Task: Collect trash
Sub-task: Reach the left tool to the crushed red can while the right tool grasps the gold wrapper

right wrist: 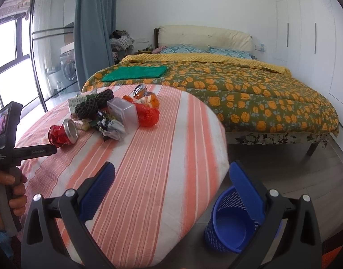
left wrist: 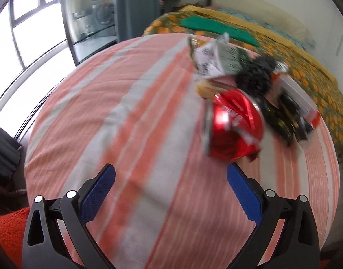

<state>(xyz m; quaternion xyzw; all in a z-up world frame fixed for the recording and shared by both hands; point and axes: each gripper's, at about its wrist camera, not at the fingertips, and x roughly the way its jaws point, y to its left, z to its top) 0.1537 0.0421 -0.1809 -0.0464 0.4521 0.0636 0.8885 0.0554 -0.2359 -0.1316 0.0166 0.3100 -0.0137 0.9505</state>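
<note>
A pile of trash lies on a round table with a striped orange and white cloth [right wrist: 153, 134]. A crushed red can [left wrist: 233, 125] lies nearest, also in the right wrist view [right wrist: 63, 134]. Behind it are black foam nets [right wrist: 92, 104], a clear plastic box [right wrist: 124, 112], a red plastic bag [right wrist: 147, 114], crumpled wrappers [right wrist: 112, 127] and a white-green packet [left wrist: 216, 58]. My left gripper [left wrist: 171, 177] is open and empty, just short of the red can. My right gripper [right wrist: 173, 177] is open and empty over the table's near edge. A blue mesh bin [right wrist: 232, 222] stands on the floor below it.
A bed [right wrist: 238, 89] with an orange-flower quilt and a green cloth [right wrist: 135, 72] stands behind the table. A glass partition and blue curtain [right wrist: 92, 27] are at the left. White wardrobes [right wrist: 306, 33] line the right wall. The left gripper's handle and hand [right wrist: 9, 172] show at left.
</note>
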